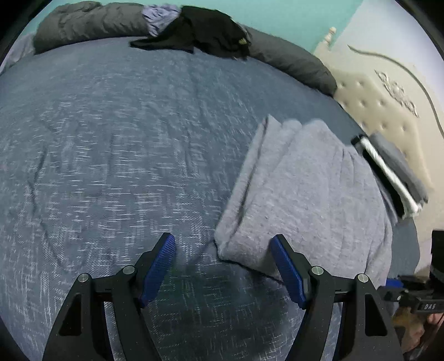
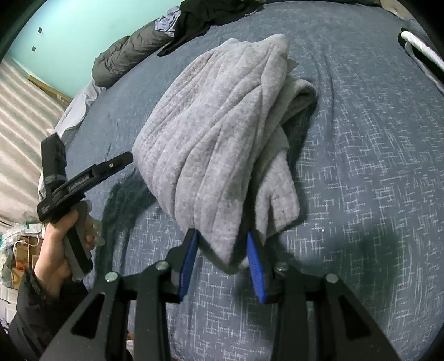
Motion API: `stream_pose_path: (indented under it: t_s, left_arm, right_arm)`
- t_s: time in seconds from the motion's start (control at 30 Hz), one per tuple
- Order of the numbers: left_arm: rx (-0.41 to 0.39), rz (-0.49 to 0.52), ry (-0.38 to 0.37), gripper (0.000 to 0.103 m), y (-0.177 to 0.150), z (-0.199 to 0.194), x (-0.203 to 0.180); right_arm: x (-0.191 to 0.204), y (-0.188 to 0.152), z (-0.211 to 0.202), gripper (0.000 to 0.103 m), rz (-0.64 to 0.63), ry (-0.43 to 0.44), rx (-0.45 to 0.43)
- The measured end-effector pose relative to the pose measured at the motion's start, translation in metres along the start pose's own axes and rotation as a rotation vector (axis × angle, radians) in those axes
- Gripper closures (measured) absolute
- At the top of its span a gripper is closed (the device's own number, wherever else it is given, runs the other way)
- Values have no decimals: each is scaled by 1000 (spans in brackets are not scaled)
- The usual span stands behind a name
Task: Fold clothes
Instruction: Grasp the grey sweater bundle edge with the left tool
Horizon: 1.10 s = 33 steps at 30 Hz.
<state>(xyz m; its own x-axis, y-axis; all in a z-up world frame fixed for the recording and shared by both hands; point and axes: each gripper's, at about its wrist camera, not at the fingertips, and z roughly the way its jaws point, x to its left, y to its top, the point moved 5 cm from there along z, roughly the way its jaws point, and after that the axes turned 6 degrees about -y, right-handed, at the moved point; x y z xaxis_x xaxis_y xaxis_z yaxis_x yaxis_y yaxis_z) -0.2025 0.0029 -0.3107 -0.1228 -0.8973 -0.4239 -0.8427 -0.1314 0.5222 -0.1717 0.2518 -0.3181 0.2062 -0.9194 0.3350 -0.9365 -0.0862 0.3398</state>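
A grey knitted garment [image 2: 219,133], folded into a thick bundle, lies on the blue bedspread [image 2: 360,180]. My right gripper [image 2: 222,236] stands part-way apart, its blue pads [image 2: 188,258] on either side of the bundle's near end; the cloth rests loosely between them on the bed. In the left wrist view the same garment [image 1: 305,194] lies to the right. My left gripper [image 1: 223,240] is wide open just above the bedspread, with the garment's near corner close to its right pad [image 1: 288,273]. A hand [image 2: 61,236] holds the left gripper [image 2: 116,163] left of the bundle.
A stack of folded clothes [image 1: 388,172] sits at the bed's right edge by the cream padded headboard [image 1: 374,97]. A heap of black and lilac clothes [image 1: 205,30] lies on a rolled dark grey duvet [image 1: 91,22] at the far side. Boxes [image 2: 19,258] stand on the floor.
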Motion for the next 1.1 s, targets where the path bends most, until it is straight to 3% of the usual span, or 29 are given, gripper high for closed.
stream_pose_path:
  t_s: [0.27, 0.33, 0.37, 0.43, 0.5, 0.57, 0.87, 1.1]
  left_arm:
    - [17, 14, -26, 28, 0, 10, -1]
    - [19, 17, -41, 29, -1, 11, -2]
    - [23, 24, -55, 37, -1, 12, -4]
    - [31, 34, -78, 50, -2, 13, -9]
    - [37, 54, -97, 76, -3, 12, -16]
    - [40, 77, -110, 83, -4, 10, -24]
    - [71, 138, -230, 88, -29, -9, -79]
    - [90, 253, -169, 87, -61, -9, -118]
  right_arm:
    - [7, 0, 16, 67, -13, 1, 8]
    - [8, 0, 17, 74, -27, 3, 5]
    - [10, 0, 16, 88, -42, 3, 1]
    - [14, 0, 14, 90, -76, -6, -7]
    - [16, 1, 11, 93, -85, 0, -10]
    - [14, 4, 4, 93, -96, 6, -16]
    - [-33, 9, -45, 94, -109, -43, -51]
    - [-98, 4, -67, 99, -36, -140, -70]
